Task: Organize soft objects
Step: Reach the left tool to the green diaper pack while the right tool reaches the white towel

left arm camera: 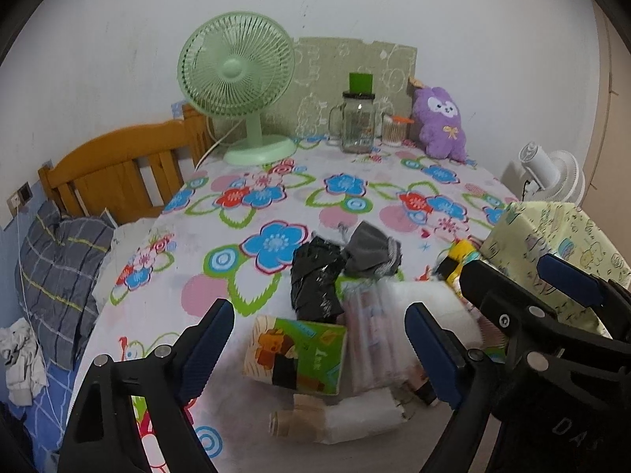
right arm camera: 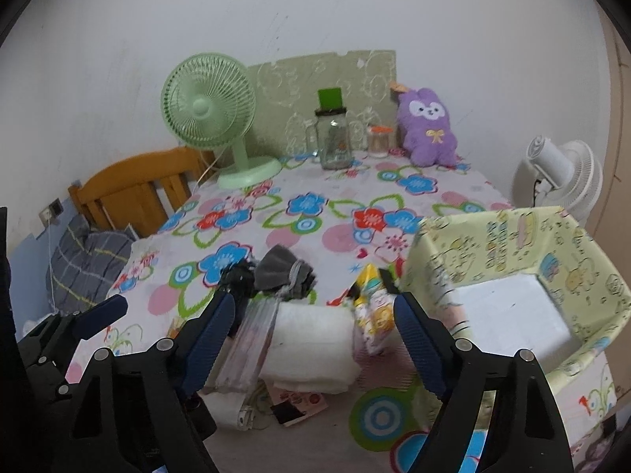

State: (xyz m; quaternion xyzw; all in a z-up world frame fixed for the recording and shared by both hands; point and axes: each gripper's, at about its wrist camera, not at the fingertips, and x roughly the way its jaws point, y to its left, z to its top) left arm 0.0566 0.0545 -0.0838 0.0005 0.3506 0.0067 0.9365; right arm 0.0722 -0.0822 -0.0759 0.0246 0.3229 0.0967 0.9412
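Note:
A pile of soft things lies on the flowered table: a grey cloth bundle (left arm camera: 372,252) (right arm camera: 282,270), a crumpled black bag (left arm camera: 315,280), a clear plastic pack (left arm camera: 364,339) (right arm camera: 250,349), a white padded pack (right arm camera: 311,345) (left arm camera: 430,307), a green tissue pack (left arm camera: 297,352) and a yellow snack bag (right arm camera: 372,311). My left gripper (left arm camera: 319,347) is open and empty just above the tissue pack. My right gripper (right arm camera: 311,335) is open and empty over the white pack. The right gripper also shows in the left wrist view (left arm camera: 528,280). A purple plush (left arm camera: 439,122) (right arm camera: 428,132) sits at the back.
A yellow-green fabric bin (right arm camera: 512,244) (left arm camera: 552,244) stands open at the right. A green fan (left arm camera: 236,86) (right arm camera: 209,114), a glass jar (left arm camera: 357,122) (right arm camera: 335,140) and a small container (left arm camera: 394,128) stand at the back. A white fan (right arm camera: 560,177) and a wooden bed (left arm camera: 118,169) flank the table.

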